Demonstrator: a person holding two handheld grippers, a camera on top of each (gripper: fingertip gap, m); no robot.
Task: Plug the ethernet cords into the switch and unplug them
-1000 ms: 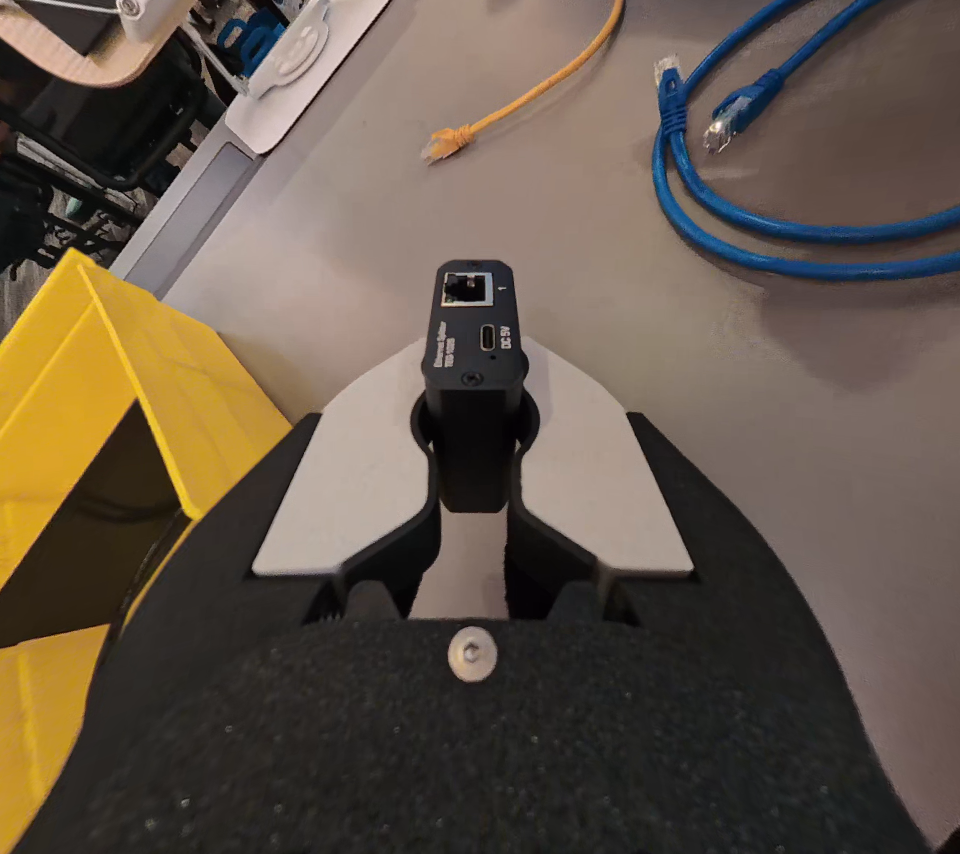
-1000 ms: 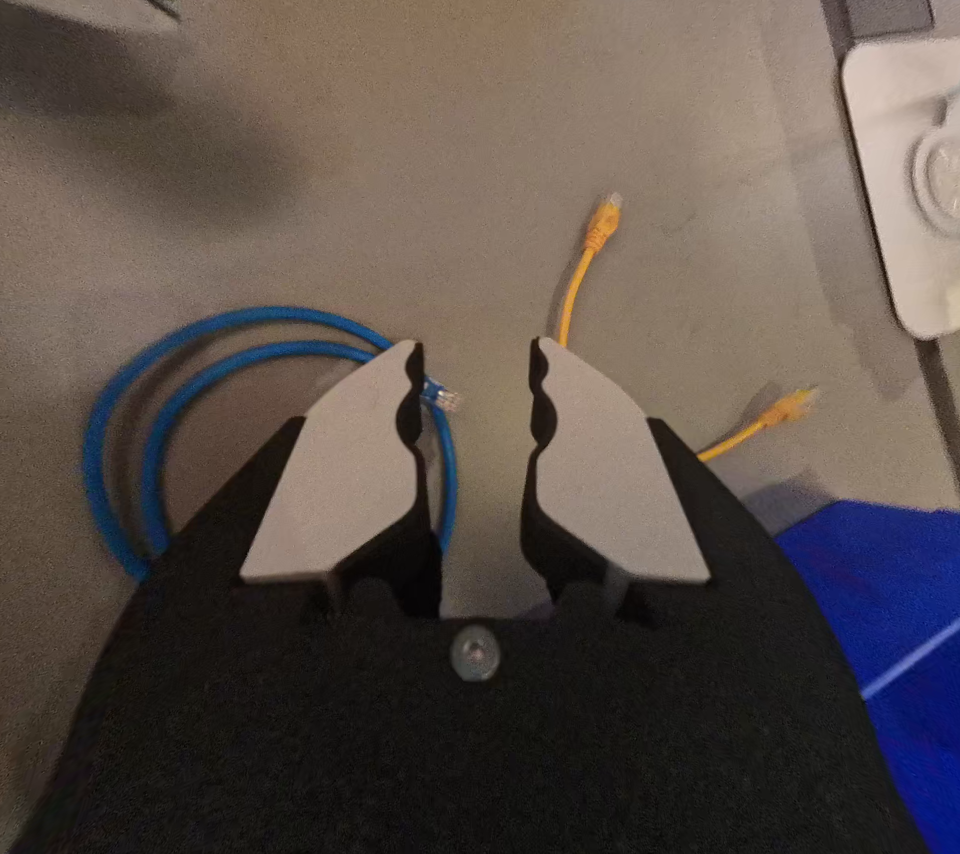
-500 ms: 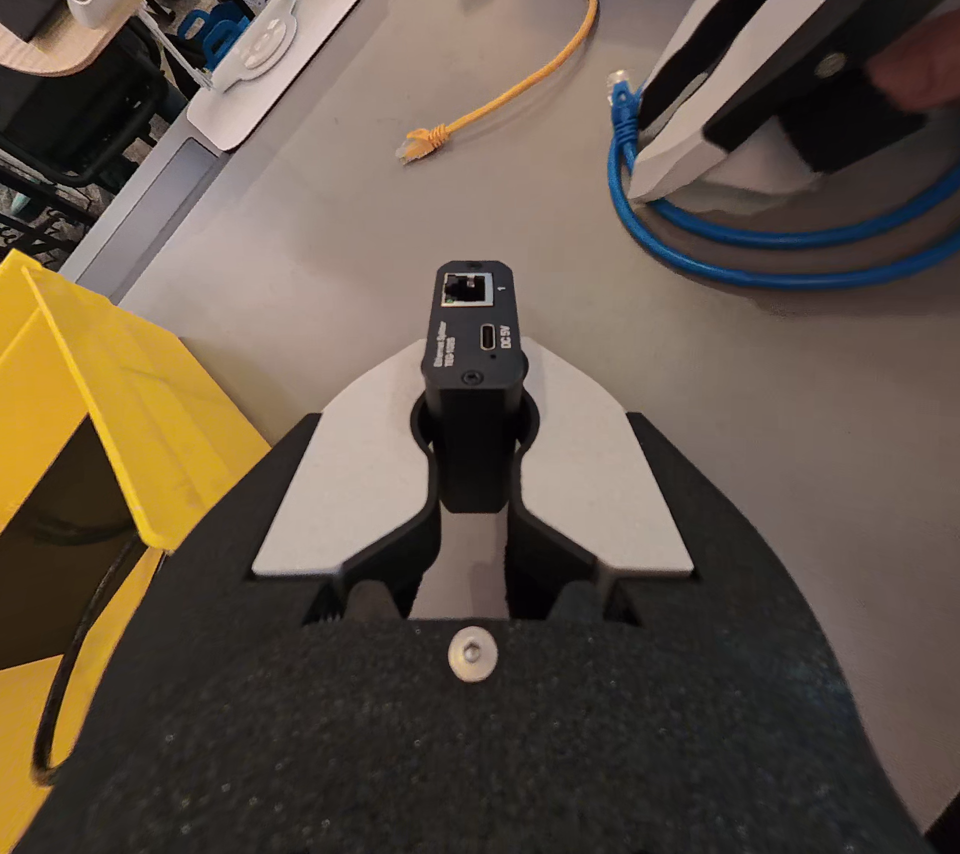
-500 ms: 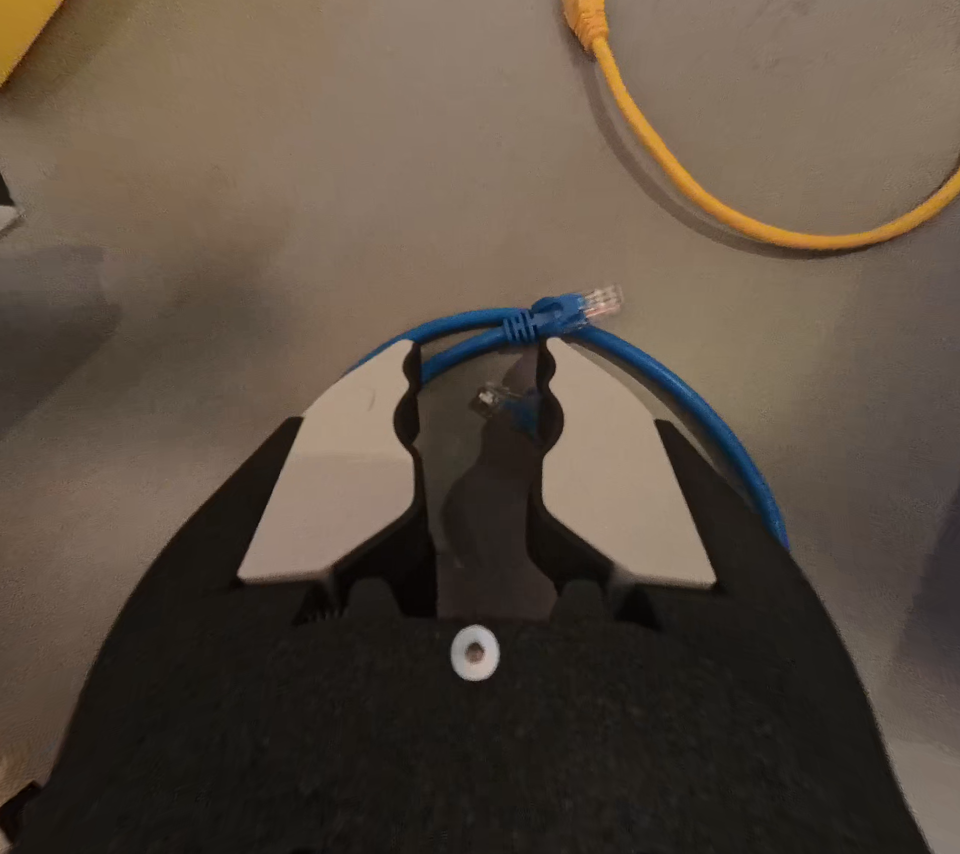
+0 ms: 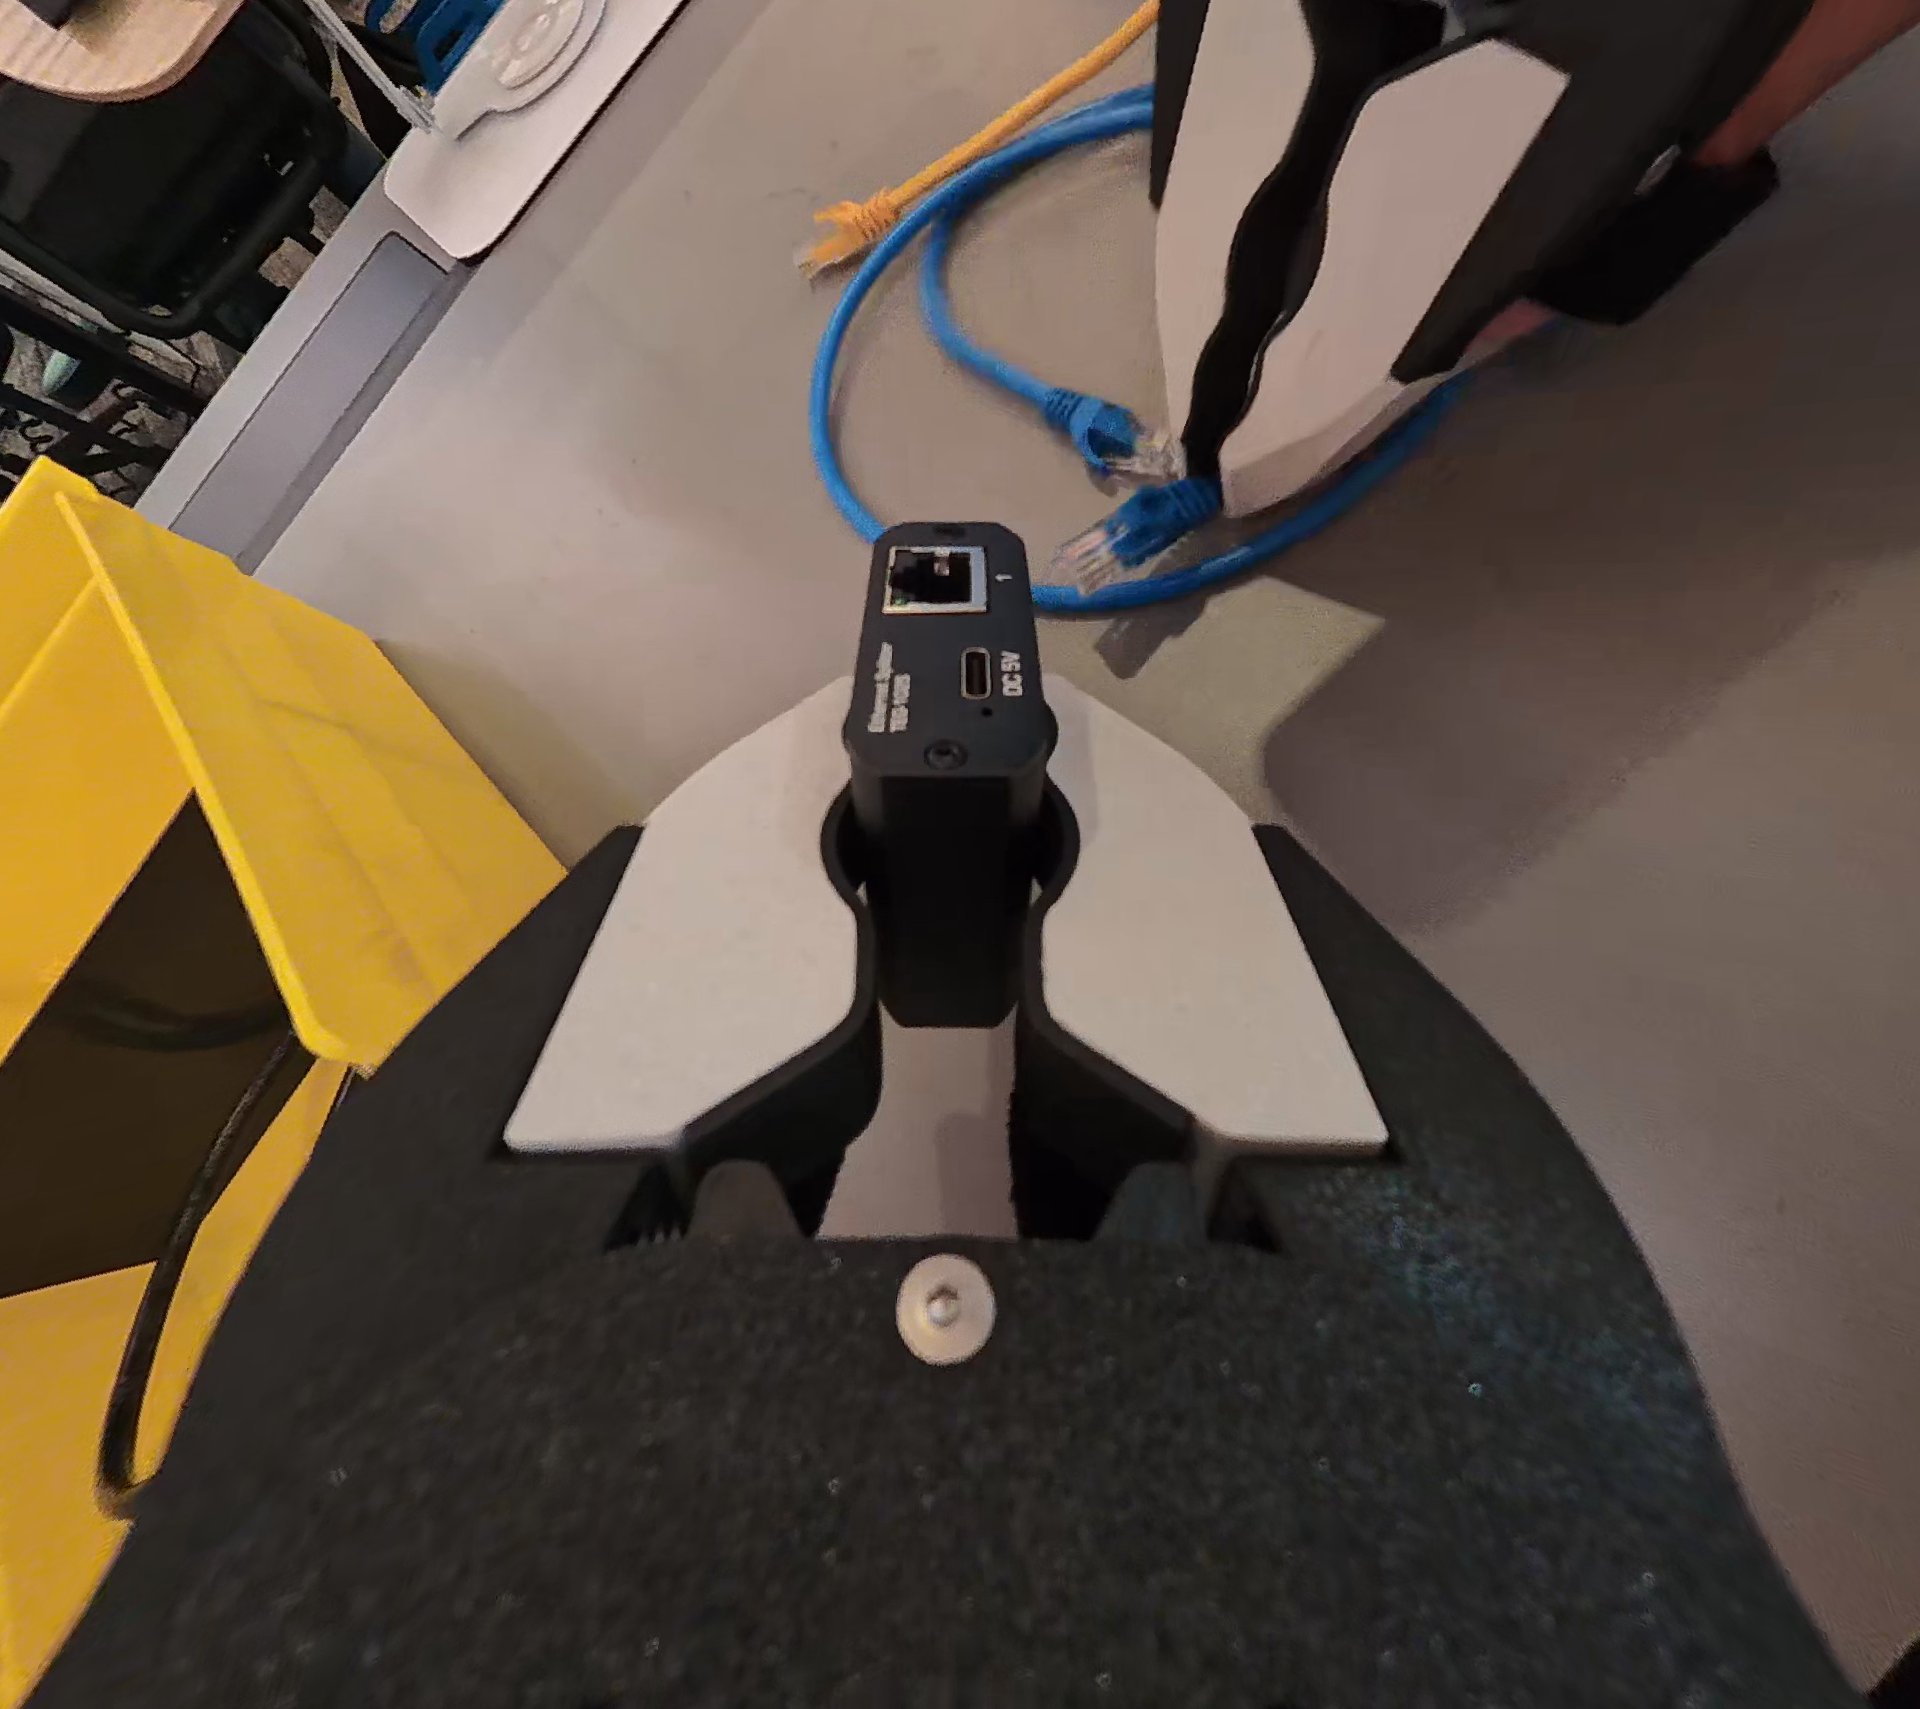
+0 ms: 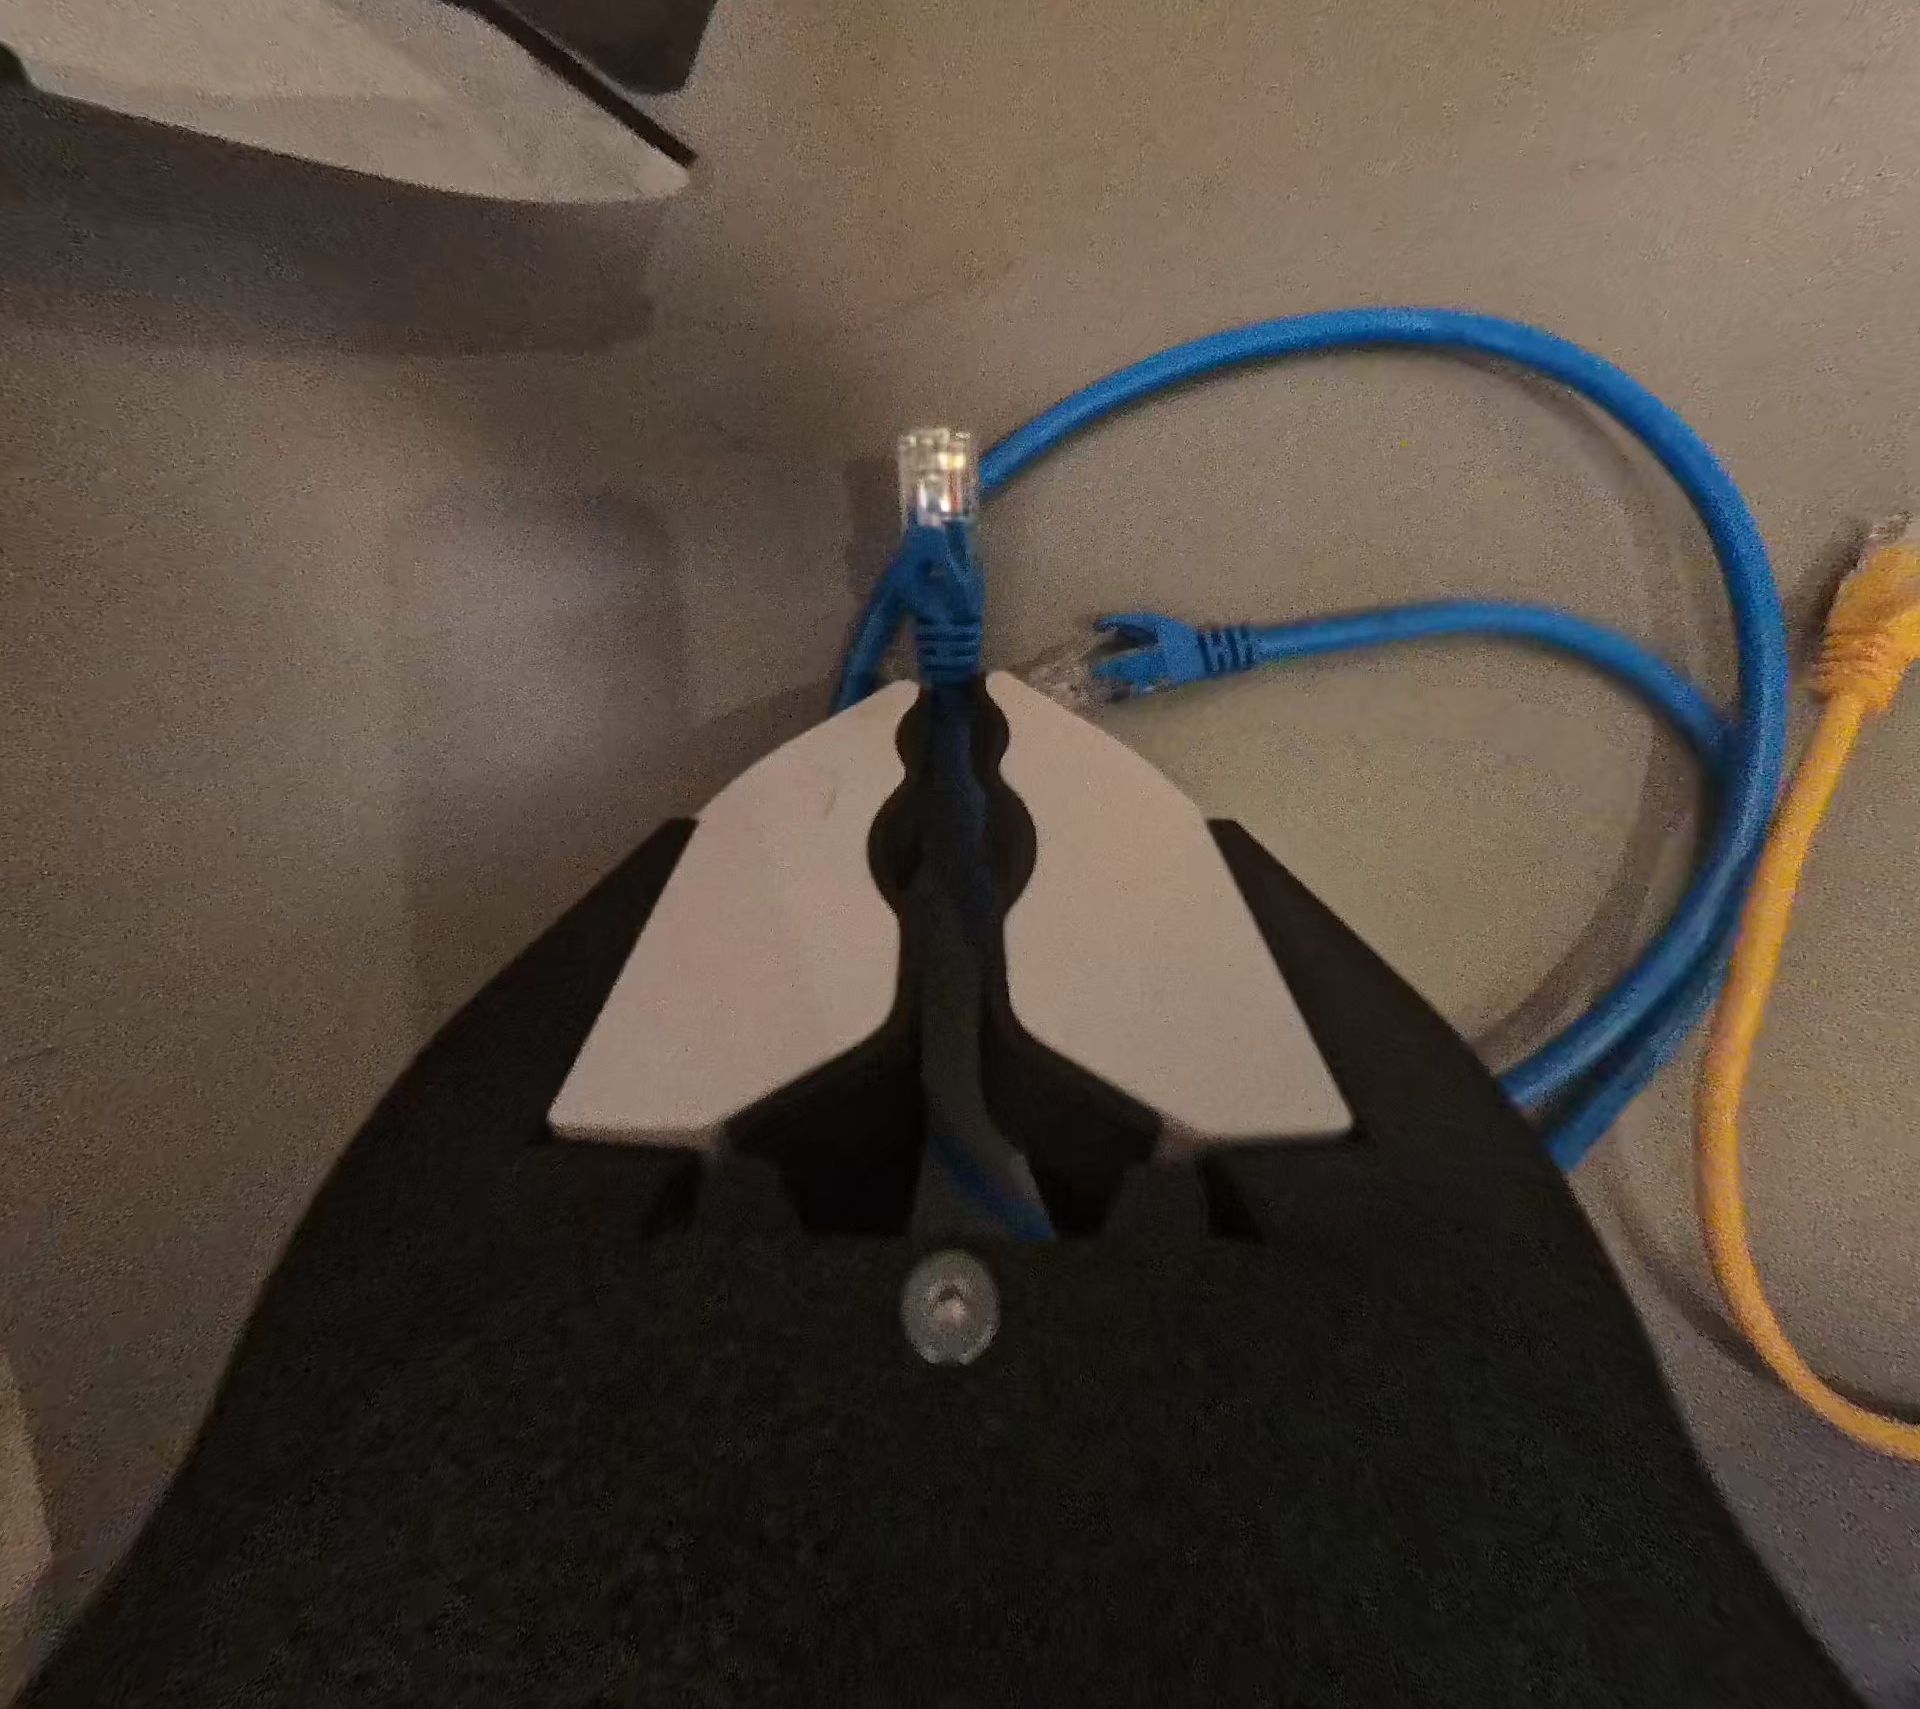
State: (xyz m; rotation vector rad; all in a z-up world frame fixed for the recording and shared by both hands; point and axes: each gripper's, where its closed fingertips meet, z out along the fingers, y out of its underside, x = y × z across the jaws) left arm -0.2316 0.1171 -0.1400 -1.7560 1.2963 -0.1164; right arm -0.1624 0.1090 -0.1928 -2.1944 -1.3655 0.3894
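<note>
- The switch, a small black box, sits clamped between the fingers of the left gripper, held above the grey table with its port end pointing forward, away from the camera.
- That end shows one empty ethernet socket and a smaller port below it.
- The blue ethernet cord lies looped on the table just beyond the switch; one of its plugs sticks out past the tips of the right gripper, whose fingers are pinched together on the cord just behind the plug boot.
- The held plug hangs close to the socket, off to its right and not inserted.
- The cord's other plug rests on the table just beside the right gripper's tips.
- An orange ethernet cord lies unplugged farther back, beside the blue loop.
- A yellow bin stands at the left, with a white stand base at the table's far edge.
</note>
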